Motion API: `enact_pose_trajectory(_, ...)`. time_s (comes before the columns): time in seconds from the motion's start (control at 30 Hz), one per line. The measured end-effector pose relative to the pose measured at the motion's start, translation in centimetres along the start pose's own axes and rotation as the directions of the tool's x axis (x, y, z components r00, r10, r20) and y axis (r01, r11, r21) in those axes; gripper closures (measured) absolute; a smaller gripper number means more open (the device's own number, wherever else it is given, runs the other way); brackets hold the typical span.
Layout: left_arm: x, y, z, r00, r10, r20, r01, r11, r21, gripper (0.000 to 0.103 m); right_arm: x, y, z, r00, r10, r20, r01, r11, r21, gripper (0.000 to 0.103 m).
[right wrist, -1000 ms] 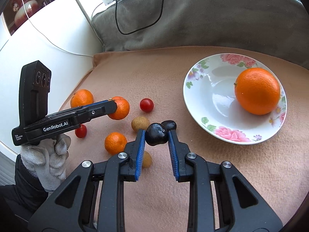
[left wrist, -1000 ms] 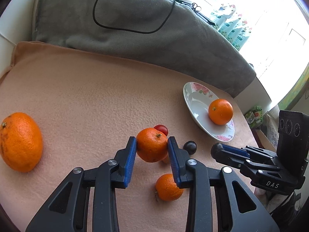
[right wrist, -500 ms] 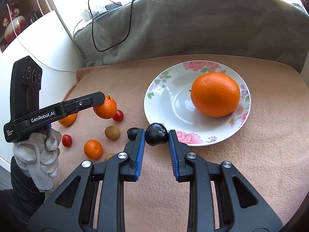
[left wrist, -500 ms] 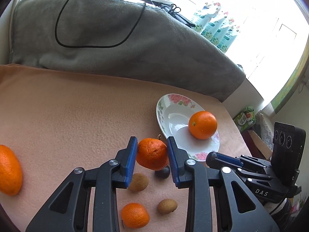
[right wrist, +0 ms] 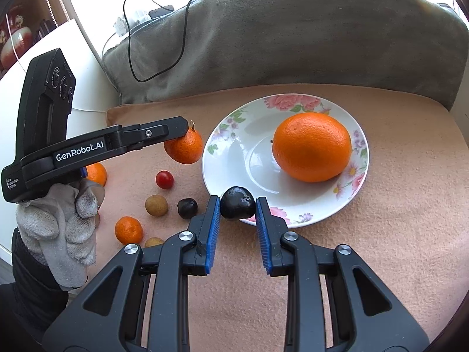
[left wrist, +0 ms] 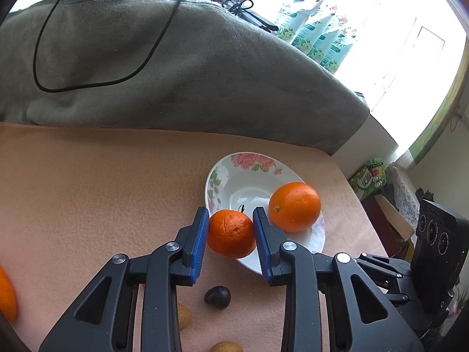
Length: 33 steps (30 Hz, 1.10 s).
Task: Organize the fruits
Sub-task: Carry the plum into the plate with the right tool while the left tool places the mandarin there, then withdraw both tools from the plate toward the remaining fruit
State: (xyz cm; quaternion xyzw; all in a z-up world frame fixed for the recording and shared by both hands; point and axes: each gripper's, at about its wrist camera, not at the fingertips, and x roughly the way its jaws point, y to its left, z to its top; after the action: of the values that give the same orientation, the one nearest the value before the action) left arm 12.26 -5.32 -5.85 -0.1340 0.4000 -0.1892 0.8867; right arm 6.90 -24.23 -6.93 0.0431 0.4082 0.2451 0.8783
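Observation:
My left gripper [left wrist: 231,228] is shut on a small tangerine [left wrist: 231,233] and holds it in the air at the near rim of the floral plate [left wrist: 219,176]. A large orange [left wrist: 294,206] lies in that plate. The right wrist view shows my right gripper [right wrist: 237,205] shut on a dark plum-like fruit [right wrist: 237,204] just over the plate's [right wrist: 322,217] front rim, with the large orange [right wrist: 312,146] beyond it. There the left gripper [right wrist: 176,130] with its tangerine [right wrist: 184,148] hangs left of the plate.
Loose on the peach cloth [right wrist: 395,205] left of the plate lie a cherry tomato [right wrist: 164,179], a brown round fruit [right wrist: 156,204], a second dark fruit [right wrist: 187,208] and small tangerines [right wrist: 129,230]. A grey cushion [right wrist: 293,35] with a black cable lines the back. A gloved hand [right wrist: 64,228] holds the left gripper.
The left gripper has carried its tangerine right, up to the plate's rim. The right gripper with the dark fruit closed in on the plate's front rim and then barely moved.

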Motion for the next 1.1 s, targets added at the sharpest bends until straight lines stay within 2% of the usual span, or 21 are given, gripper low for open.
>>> enact_pose_trajectory(0.47, 0.9, -0.7, 0.9, 1.0, 0.002, 0.001, -0.002, 1.0, 0.007, 0.074, 0.7, -0.5, 0.3, 1.0, -0.025, -0.011, 0.025, 1.0, 0.001, 0.077)
enact_pose_trajectory(0.53, 0.7, -0.8, 1.0, 1.0, 0.01, 0.007, -0.01, 1.0, 0.013, 0.071, 0.7, -0.5, 0.4, 1.0, -0.029, -0.003, 0.029, 1.0, 0.004, 0.077)
enact_pose_trajectory(0.6, 0.6, -0.8, 0.9, 1.0, 0.011, 0.009, -0.011, 1.0, 0.014, 0.063, 0.7, -0.5, 0.3, 0.999, -0.035, -0.005, 0.035, 0.999, -0.001, 0.067)
enact_pose_trajectory(0.63, 0.4, -0.7, 0.9, 1.0, 0.01, 0.011, -0.01, 1.0, 0.014, 0.053, 0.7, -0.4, 0.3, 0.999, -0.04, -0.003, 0.04, 0.999, -0.001, 0.051)
enact_pose_trajectory(0.67, 0.3, -0.7, 0.9, 1.0, 0.012, 0.015, -0.013, 1.0, 0.012, 0.048, 0.5, -0.4, 0.2, 0.999, -0.043, 0.007, 0.043, 0.999, -0.002, 0.04)
enact_pose_trajectory(0.7, 0.3, -0.7, 1.0, 1.0, 0.014, 0.018, -0.014, 1.0, 0.009, 0.046, 0.3, -0.3, 0.2, 0.999, -0.043, 0.018, 0.043, 0.999, -0.004, 0.037)
enact_pose_trajectory(0.83, 0.0, -0.4, 1.3, 0.999, 0.019, 0.028, -0.018, 1.0, -0.011, 0.039, -0.1, -0.2, 0.3, 0.999, -0.035, 0.03, 0.034, 0.999, 0.001, 0.035)
enact_pose_trajectory(1.1, -1.6, 0.0, 1.4, 0.998, 0.033, 0.055, -0.032, 0.999, -0.018, 0.039, -0.8, -0.1, 0.2, 0.999, 0.0, 0.046, -0.002, 0.999, 0.032, 0.035)
